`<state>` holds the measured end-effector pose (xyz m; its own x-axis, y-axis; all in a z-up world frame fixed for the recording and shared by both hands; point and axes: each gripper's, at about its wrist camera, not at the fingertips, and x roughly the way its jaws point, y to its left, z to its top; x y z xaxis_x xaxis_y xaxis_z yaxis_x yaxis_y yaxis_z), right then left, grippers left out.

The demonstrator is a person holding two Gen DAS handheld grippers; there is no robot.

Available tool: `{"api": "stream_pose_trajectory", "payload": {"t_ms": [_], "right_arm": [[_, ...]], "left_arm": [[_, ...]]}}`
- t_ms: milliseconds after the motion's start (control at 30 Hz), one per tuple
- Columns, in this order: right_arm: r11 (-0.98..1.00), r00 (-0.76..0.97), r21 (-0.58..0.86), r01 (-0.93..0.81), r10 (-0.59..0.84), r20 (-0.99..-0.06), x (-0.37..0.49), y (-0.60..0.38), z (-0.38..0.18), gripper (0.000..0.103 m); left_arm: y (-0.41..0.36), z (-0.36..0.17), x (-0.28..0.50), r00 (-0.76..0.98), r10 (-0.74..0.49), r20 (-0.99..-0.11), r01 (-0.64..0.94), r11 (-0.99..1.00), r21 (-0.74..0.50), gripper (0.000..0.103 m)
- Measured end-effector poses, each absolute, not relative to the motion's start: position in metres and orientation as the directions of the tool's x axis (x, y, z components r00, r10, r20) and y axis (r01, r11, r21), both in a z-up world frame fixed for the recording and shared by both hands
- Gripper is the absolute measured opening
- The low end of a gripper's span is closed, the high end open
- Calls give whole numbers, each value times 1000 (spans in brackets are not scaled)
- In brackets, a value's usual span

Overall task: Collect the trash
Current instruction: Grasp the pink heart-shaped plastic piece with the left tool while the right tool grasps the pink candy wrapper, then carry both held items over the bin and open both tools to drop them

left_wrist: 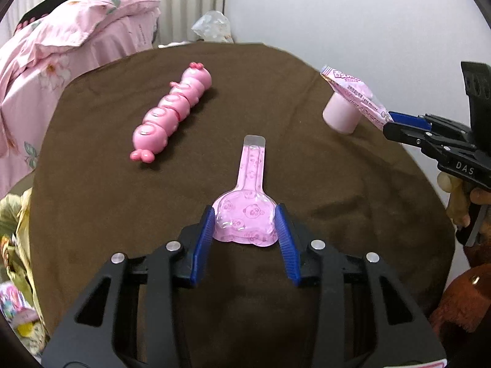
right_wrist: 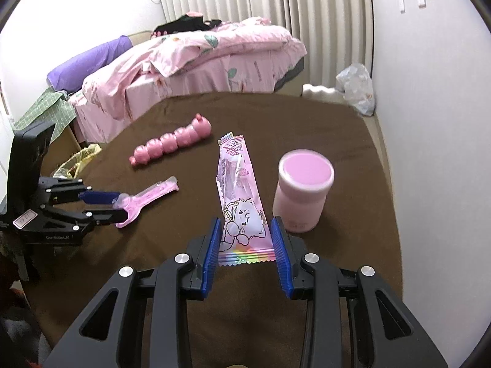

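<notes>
A brown cloth [right_wrist: 307, 291] covers the table, with a pink-quilted bed [right_wrist: 199, 61] and pleated curtain [right_wrist: 307, 6] behind. The left gripper [left_wrist: 245, 230] clamps a pink blister pack [left_wrist: 248, 211]; the right gripper [right_wrist: 247, 242] clamps a candy wrapper [right_wrist: 236, 190], lifted beside a pink jar [right_wrist: 302, 190].

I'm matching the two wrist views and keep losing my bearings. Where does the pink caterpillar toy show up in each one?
Left wrist view: the pink caterpillar toy lies upper left of centre on the brown cloth, running diagonally.
Right wrist view: the toy lies left of centre, beyond the spoon-shaped pink package.
Shared landmark: the pink cylindrical jar, standing right of the toy in both.
</notes>
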<state>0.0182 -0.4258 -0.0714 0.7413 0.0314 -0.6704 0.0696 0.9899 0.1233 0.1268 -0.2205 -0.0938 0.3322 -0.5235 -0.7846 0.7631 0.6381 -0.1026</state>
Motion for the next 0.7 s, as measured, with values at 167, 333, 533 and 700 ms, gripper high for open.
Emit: {"api": "stream_pose_trajectory", "payload": {"t_ms": [167, 333, 533, 700], "right_arm": [[995, 781, 95, 44, 24, -625, 23, -415, -42, 32], [998, 826, 59, -26, 55, -560, 36, -391, -5, 32], [986, 847, -2, -165, 141, -513, 57, -338, 33, 32], [955, 832, -35, -295, 239, -501, 78, -285, 53, 32]], "left_arm": [[-192, -54, 123, 441, -562, -700, 722, 685, -95, 39], [-140, -9, 126, 558, -586, -587, 634, 758, -154, 39], [-61, 23, 130, 671, -533, -515, 508, 837, -204, 39], [0, 38, 129, 760, -429, -488, 388, 902, -188, 39]]}}
